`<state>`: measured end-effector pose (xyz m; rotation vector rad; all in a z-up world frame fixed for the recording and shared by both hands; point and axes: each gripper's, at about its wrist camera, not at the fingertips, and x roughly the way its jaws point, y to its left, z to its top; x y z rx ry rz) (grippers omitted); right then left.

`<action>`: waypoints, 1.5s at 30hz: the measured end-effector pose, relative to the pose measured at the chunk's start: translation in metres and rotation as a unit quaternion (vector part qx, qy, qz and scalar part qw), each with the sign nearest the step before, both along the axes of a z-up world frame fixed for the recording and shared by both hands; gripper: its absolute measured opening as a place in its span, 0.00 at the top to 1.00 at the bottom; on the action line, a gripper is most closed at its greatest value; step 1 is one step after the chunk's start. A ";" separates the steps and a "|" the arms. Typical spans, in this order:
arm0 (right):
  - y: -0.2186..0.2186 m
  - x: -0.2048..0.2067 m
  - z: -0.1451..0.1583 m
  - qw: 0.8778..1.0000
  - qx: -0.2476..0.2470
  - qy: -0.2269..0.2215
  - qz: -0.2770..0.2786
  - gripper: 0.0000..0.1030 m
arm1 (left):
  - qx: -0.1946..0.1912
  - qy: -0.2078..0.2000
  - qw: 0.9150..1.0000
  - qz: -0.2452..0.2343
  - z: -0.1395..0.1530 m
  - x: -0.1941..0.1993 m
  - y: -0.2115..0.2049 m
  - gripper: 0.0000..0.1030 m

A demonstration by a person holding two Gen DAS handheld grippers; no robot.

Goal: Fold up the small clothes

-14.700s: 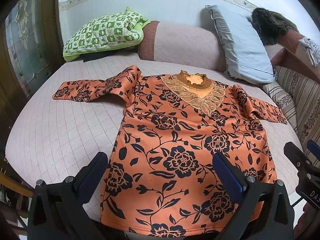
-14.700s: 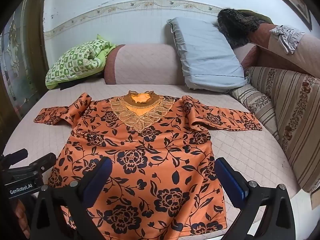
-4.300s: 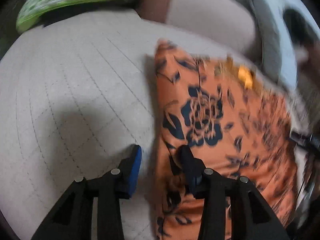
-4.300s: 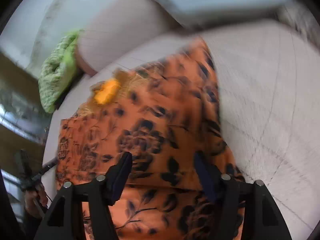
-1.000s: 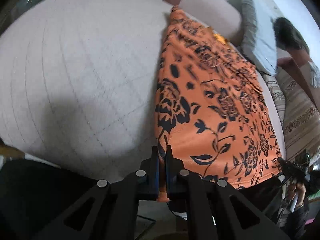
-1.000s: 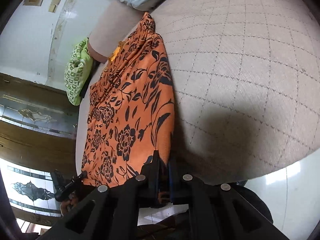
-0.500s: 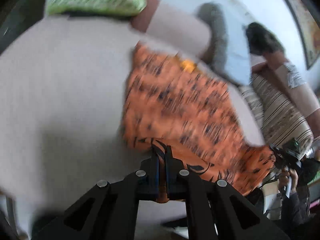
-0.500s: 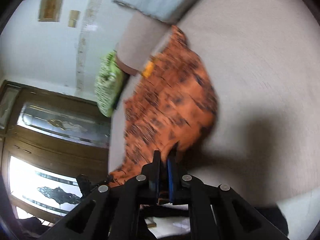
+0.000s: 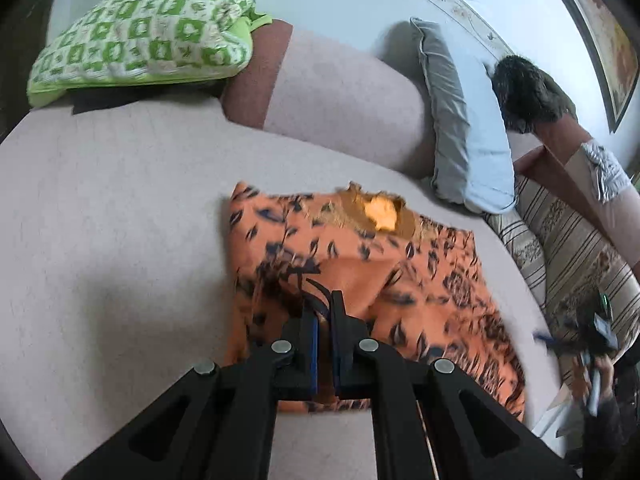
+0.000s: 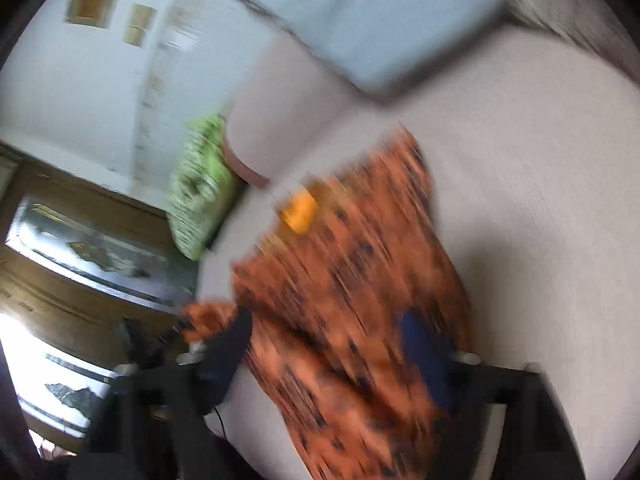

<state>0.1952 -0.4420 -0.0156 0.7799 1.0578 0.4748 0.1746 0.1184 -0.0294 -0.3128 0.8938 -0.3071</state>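
Observation:
An orange blouse with black flowers [image 9: 360, 264] lies on the pale quilted bed [image 9: 120, 240], sleeves folded in, its gold collar toward the pillows. My left gripper [image 9: 324, 308] is shut on the hem's left corner and holds it lifted over the blouse's middle. In the blurred right wrist view the blouse [image 10: 360, 280] lies between the fingers of my right gripper [image 10: 332, 344], which is open. The right gripper also shows far right in the left wrist view [image 9: 592, 340].
A green checked pillow [image 9: 144, 36], a pink bolster [image 9: 340, 92] and a grey-blue pillow [image 9: 464, 136] line the bed's far edge. A striped cushion [image 9: 568, 248] lies at the right. A wooden glass door [image 10: 80, 248] stands beyond the left side.
Both grippers carried the hem up from the bed's near edge toward the collar. The right gripper has opened and let go of its corner; the left stays shut on the hem.

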 end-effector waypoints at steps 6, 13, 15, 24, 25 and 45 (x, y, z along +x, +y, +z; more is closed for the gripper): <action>0.009 -0.131 -0.055 0.992 0.052 0.112 -0.010 0.21 | 0.003 -0.005 1.000 -0.002 0.004 -0.029 0.005 0.95; 0.074 -0.138 -0.083 0.992 -0.009 0.123 0.009 0.38 | 0.022 -0.027 0.999 0.001 0.013 -0.047 0.002 0.95; 0.072 -0.137 -0.077 0.992 -0.006 0.125 -0.004 0.95 | 0.017 -0.027 0.999 0.007 0.015 -0.052 0.005 0.95; 0.042 -0.125 -0.009 0.996 0.082 0.024 -0.029 0.96 | 0.010 -0.059 0.998 -0.017 0.043 -0.059 0.015 0.95; 0.041 -0.113 -0.002 0.995 0.090 0.013 -0.032 0.96 | 0.015 -0.069 0.997 -0.025 0.051 -0.053 0.014 0.95; 0.004 0.147 -0.026 0.991 -0.053 -0.047 -0.114 0.22 | 0.046 0.049 0.994 0.085 -0.043 0.110 0.062 0.29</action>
